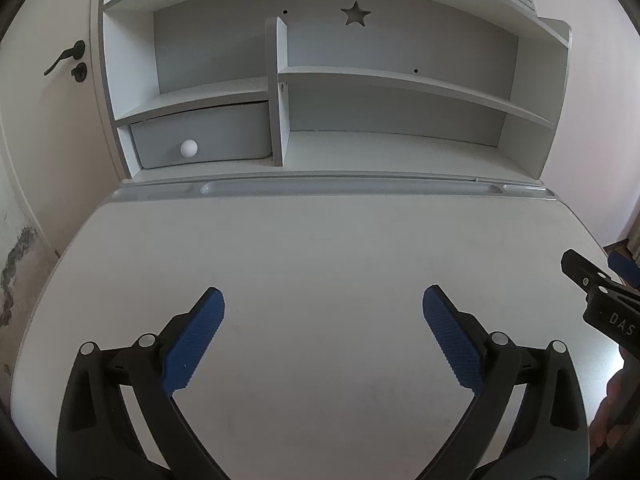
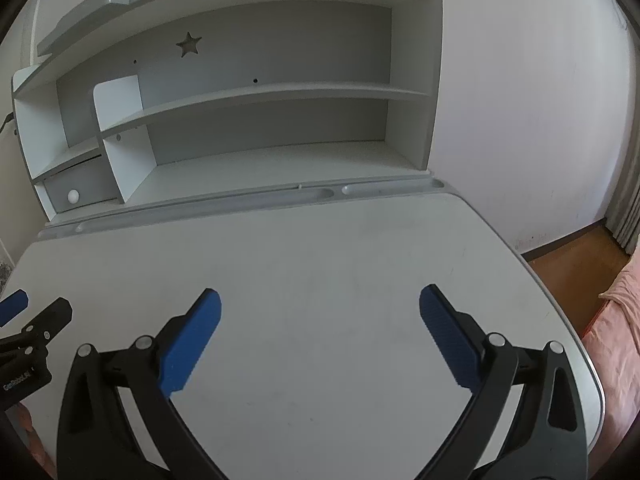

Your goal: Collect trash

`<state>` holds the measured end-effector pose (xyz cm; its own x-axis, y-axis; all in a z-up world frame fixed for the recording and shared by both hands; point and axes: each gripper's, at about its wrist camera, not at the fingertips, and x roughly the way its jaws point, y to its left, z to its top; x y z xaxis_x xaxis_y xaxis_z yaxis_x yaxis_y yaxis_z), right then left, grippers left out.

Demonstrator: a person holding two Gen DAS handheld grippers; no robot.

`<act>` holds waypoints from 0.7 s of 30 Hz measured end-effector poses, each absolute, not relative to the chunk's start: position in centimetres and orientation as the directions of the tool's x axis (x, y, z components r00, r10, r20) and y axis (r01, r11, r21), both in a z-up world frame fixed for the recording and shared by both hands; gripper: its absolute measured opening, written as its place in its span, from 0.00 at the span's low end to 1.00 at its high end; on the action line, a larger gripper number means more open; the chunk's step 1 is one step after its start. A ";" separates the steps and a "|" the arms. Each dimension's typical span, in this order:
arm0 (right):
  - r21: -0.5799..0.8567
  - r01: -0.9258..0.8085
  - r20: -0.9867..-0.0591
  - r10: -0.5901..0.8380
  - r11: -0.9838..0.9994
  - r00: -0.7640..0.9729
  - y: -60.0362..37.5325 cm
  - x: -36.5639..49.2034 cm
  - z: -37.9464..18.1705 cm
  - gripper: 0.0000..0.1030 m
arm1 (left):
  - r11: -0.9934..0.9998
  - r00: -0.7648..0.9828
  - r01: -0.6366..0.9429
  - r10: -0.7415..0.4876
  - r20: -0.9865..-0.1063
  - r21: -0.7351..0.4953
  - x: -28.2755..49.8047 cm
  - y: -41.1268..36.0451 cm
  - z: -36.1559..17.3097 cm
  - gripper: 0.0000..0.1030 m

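No trash shows in either view. My left gripper (image 1: 323, 300) hangs open over the white desk top (image 1: 320, 248), with nothing between its blue pads. My right gripper (image 2: 320, 300) is open too, above the same desk top (image 2: 320, 248), its blue pads wide apart and bare. In the left wrist view the right gripper's black body (image 1: 600, 300) pokes in at the right edge. The right wrist view catches the left gripper's finger (image 2: 44, 320) at its left edge.
A grey-white shelf unit (image 1: 280, 88) with a star cut-out stands at the back of the desk, holding a small drawer (image 1: 200, 136) with a white knob. A pen groove (image 1: 352, 188) runs along the desk's back. A door is on the left; wooden floor (image 2: 568, 248) and pink fabric lie on the right.
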<state>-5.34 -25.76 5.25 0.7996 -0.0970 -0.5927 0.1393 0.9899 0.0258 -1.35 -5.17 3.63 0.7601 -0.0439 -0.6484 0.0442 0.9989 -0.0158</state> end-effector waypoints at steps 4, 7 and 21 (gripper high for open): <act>0.034 0.145 -0.595 -0.097 0.989 0.798 -26.0 -5.3 5.2 0.93 | 0.999 0.759 0.043 -0.045 -0.650 -0.019 -1.3 -5.1 3.6 0.94; 0.029 0.151 -0.597 -0.104 0.988 0.796 -26.0 -5.3 5.2 0.93 | 0.999 0.758 0.043 -0.046 -0.650 -0.020 -1.3 -5.1 3.6 0.94; 0.031 0.158 -0.605 -0.107 0.987 0.789 -26.2 -5.2 5.0 0.93 | 0.999 0.755 0.047 -0.049 -0.654 -0.021 -1.3 -5.0 3.5 0.94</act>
